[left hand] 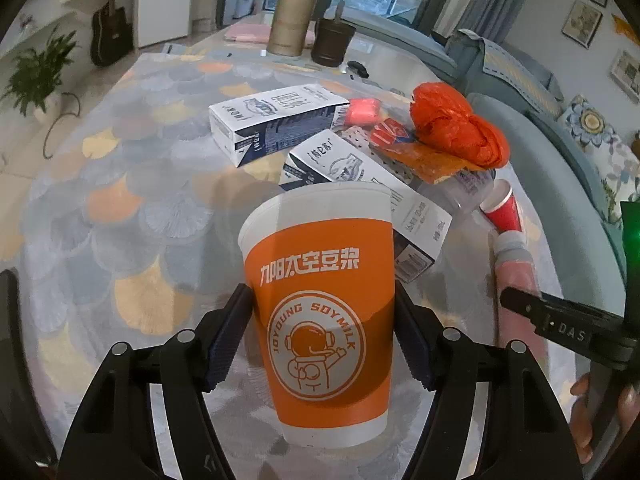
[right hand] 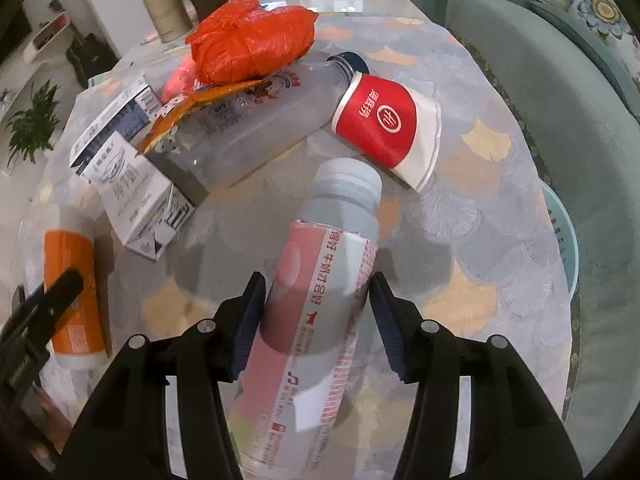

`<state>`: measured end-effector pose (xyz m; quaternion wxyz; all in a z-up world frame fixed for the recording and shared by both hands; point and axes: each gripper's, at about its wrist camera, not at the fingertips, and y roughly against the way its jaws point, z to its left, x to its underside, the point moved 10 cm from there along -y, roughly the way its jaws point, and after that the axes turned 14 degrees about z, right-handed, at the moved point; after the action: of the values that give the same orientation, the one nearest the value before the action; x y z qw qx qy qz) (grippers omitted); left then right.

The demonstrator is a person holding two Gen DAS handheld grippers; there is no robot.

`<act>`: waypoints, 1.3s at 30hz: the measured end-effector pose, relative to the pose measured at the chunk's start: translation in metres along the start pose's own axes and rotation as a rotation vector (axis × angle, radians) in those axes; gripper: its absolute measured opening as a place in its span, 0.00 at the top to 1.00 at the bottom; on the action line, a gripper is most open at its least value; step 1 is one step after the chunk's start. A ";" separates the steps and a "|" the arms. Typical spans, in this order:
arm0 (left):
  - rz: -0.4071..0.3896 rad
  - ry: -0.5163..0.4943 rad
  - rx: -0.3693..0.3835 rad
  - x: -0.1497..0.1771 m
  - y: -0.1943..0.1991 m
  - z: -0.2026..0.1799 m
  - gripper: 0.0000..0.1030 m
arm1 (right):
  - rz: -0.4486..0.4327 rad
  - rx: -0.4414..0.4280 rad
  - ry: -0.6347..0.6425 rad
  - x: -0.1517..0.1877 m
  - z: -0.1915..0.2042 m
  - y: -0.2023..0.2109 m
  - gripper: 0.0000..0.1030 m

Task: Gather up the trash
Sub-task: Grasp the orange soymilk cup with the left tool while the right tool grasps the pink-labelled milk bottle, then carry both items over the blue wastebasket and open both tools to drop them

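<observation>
The orange soy-milk cup (left hand: 320,308) stands upright on the surface (left hand: 120,208), wide mouth up, narrow base down. The left tool (left hand: 323,334) straddles its lower half, both pads against its sides, gripping it. The pink-labelled bottle (right hand: 316,304) lies on its side, its long axis running away from the camera and its grey cap end pointing toward the tipped red paper cup (right hand: 384,124). The right tool (right hand: 318,322) brackets its body, pads pressed to the label, gripping it. Behind lie two milk cartons (left hand: 276,120), a clear bottle (right hand: 256,120) and a crumpled orange bag (right hand: 252,44). The round surface wears a fan-patterned cloth; a grey-blue sofa (right hand: 560,120), guitar (left hand: 110,34) and potted plant (left hand: 36,76) surround it.
</observation>
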<state>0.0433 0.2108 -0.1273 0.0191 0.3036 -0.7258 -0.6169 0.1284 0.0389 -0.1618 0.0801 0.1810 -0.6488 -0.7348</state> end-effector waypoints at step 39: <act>-0.029 -0.496 0.370 -0.018 -0.051 -0.372 0.36 | -0.241 -0.068 -0.554 0.005 -0.327 0.048 0.56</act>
<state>0.2288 -0.1128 -0.0793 -0.2228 0.1525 -0.8041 -0.5297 0.2391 -0.2718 -0.1457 -0.1818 0.0466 -0.5948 -0.7817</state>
